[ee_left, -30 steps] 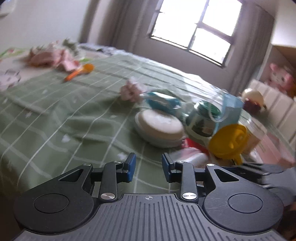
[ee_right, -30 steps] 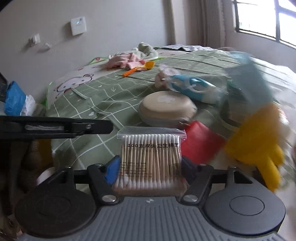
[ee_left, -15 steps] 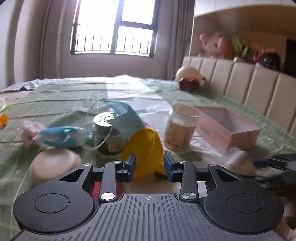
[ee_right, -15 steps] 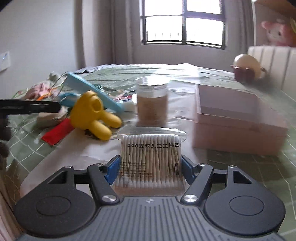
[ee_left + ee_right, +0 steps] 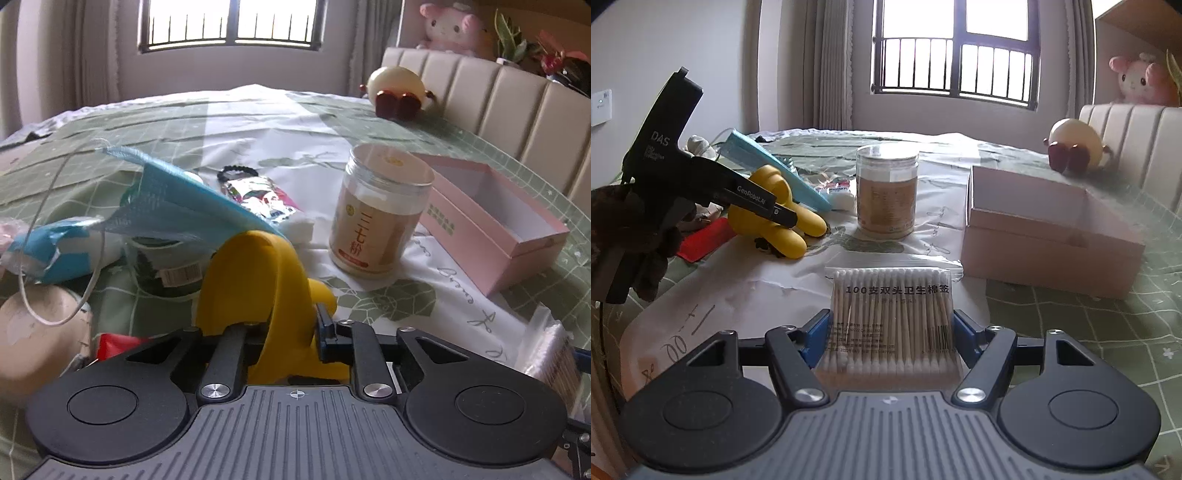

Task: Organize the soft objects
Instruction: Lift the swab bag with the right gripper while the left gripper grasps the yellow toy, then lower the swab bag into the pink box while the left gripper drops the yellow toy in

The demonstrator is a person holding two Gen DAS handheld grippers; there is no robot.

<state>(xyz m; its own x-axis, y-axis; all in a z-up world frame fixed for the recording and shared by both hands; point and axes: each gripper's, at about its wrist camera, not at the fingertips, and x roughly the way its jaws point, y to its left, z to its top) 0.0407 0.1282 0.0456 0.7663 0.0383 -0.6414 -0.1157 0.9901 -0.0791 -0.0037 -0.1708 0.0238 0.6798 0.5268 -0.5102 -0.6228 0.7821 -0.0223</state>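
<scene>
The yellow soft toy [image 5: 258, 295] lies on the bed [image 5: 535, 155], at the near edge of a clutter of small items. The left gripper [image 5: 291, 332] has just been closing, and its jaws are now clamped on the toy's near part, one blue pad [image 5: 325, 332] pressed against its right side; the other pad is hidden behind the yellow body. In the right wrist view the same toy [image 5: 772, 206] appears at left with the left gripper's black finger [image 5: 764, 206] across it. A blue face mask [image 5: 177, 206] leans over the toy from behind, its ear loop [image 5: 55, 236] hanging down at left. A round cream case [image 5: 33, 339] and a red packet [image 5: 114, 343] lie to the toy's left. A clear jar [image 5: 376, 214] of beige powder stands upright to the right of the toy, apart from it. Beyond the jar lies an open pink box [image 5: 491, 221]. The right gripper [image 5: 890, 332] holds a packet of cotton swabs [image 5: 890, 321], jaws clamped on its two sides, above a white sheet [image 5: 746, 288] spread on the green checked bedcover. A cream plush [image 5: 1075, 144] sits against the padded headboard [image 5: 517, 96].
</scene>
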